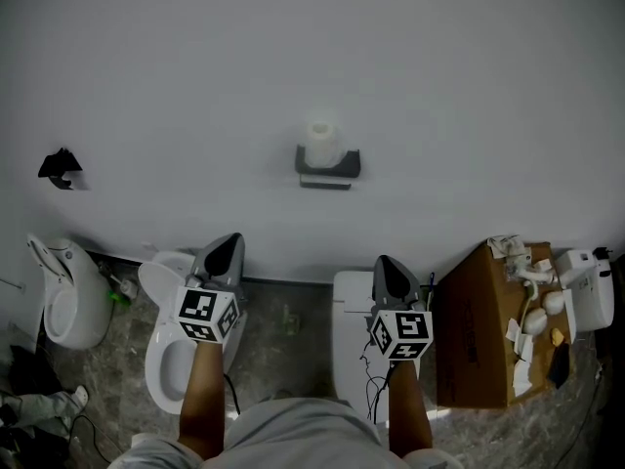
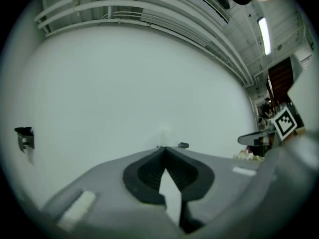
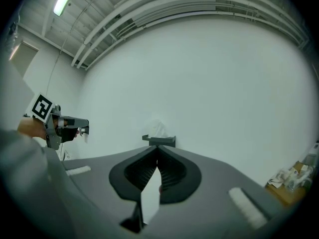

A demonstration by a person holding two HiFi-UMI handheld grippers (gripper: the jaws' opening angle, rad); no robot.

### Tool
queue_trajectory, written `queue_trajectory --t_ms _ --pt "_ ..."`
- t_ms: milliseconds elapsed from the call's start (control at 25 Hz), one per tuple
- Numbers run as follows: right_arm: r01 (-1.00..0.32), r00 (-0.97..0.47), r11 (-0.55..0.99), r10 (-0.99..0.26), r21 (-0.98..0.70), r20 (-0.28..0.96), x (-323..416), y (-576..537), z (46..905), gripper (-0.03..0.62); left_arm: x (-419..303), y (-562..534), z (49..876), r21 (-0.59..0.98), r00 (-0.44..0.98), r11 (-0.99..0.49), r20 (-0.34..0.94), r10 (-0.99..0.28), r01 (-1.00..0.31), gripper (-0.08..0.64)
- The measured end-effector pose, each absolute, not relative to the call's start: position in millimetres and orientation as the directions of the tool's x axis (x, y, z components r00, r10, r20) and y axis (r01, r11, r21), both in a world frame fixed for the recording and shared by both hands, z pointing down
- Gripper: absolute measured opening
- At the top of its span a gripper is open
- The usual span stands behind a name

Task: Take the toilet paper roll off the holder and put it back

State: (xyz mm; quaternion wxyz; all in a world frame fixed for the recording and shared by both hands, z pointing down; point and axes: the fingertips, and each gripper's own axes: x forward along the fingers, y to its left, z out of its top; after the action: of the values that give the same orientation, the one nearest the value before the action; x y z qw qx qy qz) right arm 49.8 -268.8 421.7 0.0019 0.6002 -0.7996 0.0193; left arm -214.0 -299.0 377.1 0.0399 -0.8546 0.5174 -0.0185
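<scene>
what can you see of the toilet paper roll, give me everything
The toilet paper roll is white, soft-looking paper. It appears to stand on end on top of a dark grey, shelf-like holder fixed to the plain white wall, about mid-wall. Only the holder touches it. The left gripper and right gripper are both lower down and well short of it. Its core and any loose end are too small to make out.

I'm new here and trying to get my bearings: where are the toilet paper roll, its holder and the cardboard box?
toilet paper roll (image 1: 319,142): head view, middle of its white side.
holder (image 1: 330,163): head view, its dark front face.
cardboard box (image 1: 476,330): head view, its brown side panel.
</scene>
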Motion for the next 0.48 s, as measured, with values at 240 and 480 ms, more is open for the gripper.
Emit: queue_trajectory --t_ms 240,480 --pt "-0.962 -0.271 0.270 -0.962 -0.034 0.026 48.4 -259.3 421.9 0.002 -218.1 -285.4 380.4 -0.083 0.465 -0.462 -0.014 -0.885 -0.883 0.000" --pt "-0.962 -0.271 0.270 -0.962 -0.026 0.032 44.0 -251.8 423.5 0.002 -217.9 -280.3 387.7 -0.071 0.466 -0.464 -0.007 -0.885 -0.883 0.000"
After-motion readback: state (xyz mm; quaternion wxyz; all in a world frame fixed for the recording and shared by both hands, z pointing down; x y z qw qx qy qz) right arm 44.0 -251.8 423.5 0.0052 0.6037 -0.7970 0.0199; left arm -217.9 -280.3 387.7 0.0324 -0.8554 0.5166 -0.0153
